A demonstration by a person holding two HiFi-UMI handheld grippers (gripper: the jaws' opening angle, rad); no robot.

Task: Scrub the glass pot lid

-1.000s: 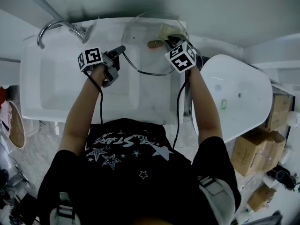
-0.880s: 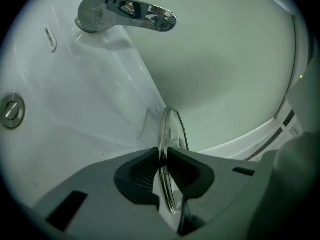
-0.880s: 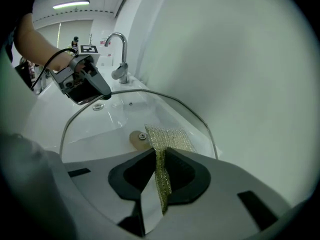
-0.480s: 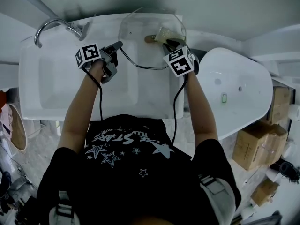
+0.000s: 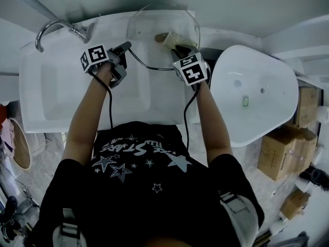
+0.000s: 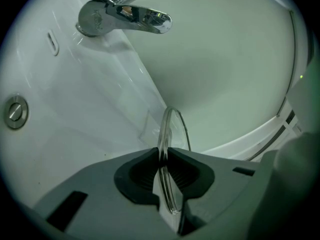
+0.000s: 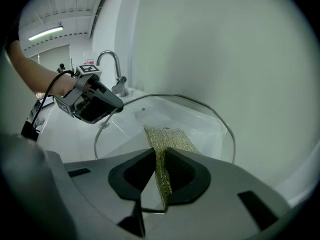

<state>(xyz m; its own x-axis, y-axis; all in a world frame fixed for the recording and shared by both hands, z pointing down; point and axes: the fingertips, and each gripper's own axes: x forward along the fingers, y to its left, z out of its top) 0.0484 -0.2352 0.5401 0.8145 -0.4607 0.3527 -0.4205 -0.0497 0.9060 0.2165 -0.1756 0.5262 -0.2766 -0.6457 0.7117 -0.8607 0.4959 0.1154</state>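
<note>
Looking down in the head view, the round clear glass pot lid (image 5: 154, 30) was held over the back of the white ceramic sink (image 5: 61, 102), near the curved chrome faucet (image 5: 54, 27). The left gripper (image 5: 126, 47) met the lid's left rim. The right gripper (image 5: 177, 49) reached the lid's face with a gold mesh scouring pad (image 5: 174, 38).

In the left gripper view, the 2 jaws pinched the lid's thin edge.

In the right gripper view, the 2 jaws clamped the pad, which lay against the glass.
</note>
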